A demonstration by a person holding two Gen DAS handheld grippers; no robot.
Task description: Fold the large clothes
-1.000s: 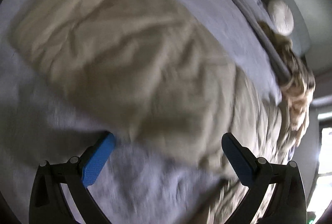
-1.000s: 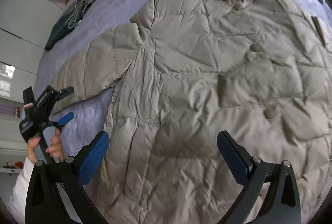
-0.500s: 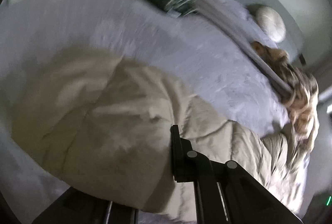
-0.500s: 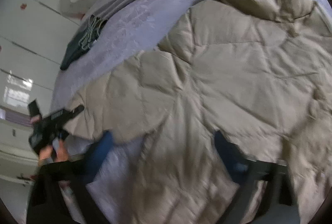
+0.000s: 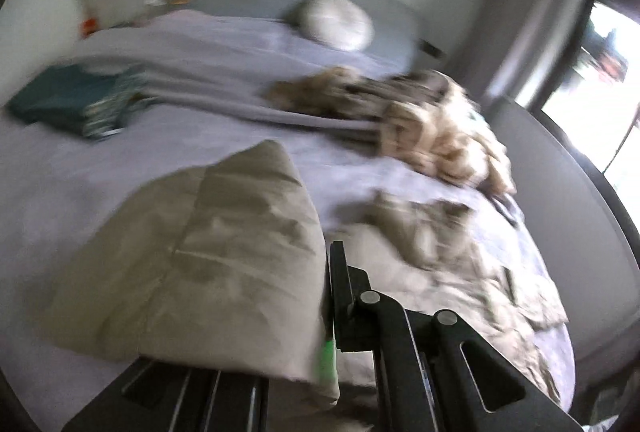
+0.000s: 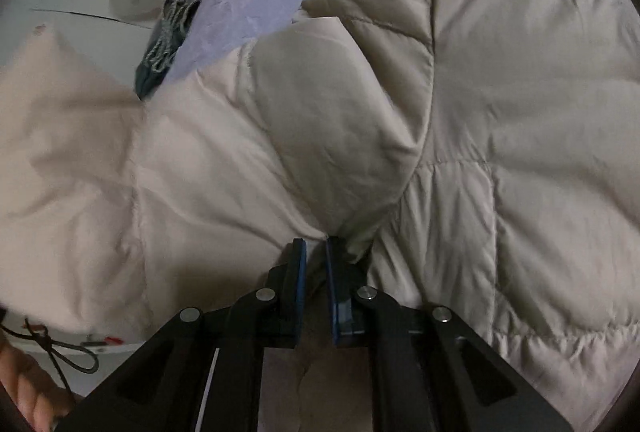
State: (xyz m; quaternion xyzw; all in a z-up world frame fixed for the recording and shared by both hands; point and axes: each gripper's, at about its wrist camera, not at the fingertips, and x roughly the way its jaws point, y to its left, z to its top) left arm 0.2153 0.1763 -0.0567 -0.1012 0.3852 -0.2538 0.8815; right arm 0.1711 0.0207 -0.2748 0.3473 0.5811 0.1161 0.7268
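On the bed (image 5: 120, 167), spread across the lilac sheet, lies the coat (image 6: 520, 111), a beige quilted one, body flat and running ahead and right of the right gripper (image 6: 316, 252), sleeve (image 5: 224, 252) lifted off to the left. Pinched in that right gripper, a fold of coat just where sleeve meets body: blue pads nearly closed, only a narrow slot between them, fabric bunching up out of the slot into a puffed ridge. Clamped by the left gripper (image 5: 326, 312) too, by the look of it, the sleeve: draped up over the near finger and hiding it, only the far finger showing edge-on against the cloth, so clenched on fabric rather than released, though blur hides the pad contact. Long axis of the sleeve pointing away from the left jaws toward the headboard; rest of the coat lying to its right, rumpled, well short of the patterned blanket (image 5: 440, 135). Nearer the shoulder seam, the right; nearer the cuff end, the left. Likely the next move: carrying the sleeve rightward across the body, with the right grip as the hinge line. Off to the far left, apart from all this, a folded teal garment (image 5: 68, 103).
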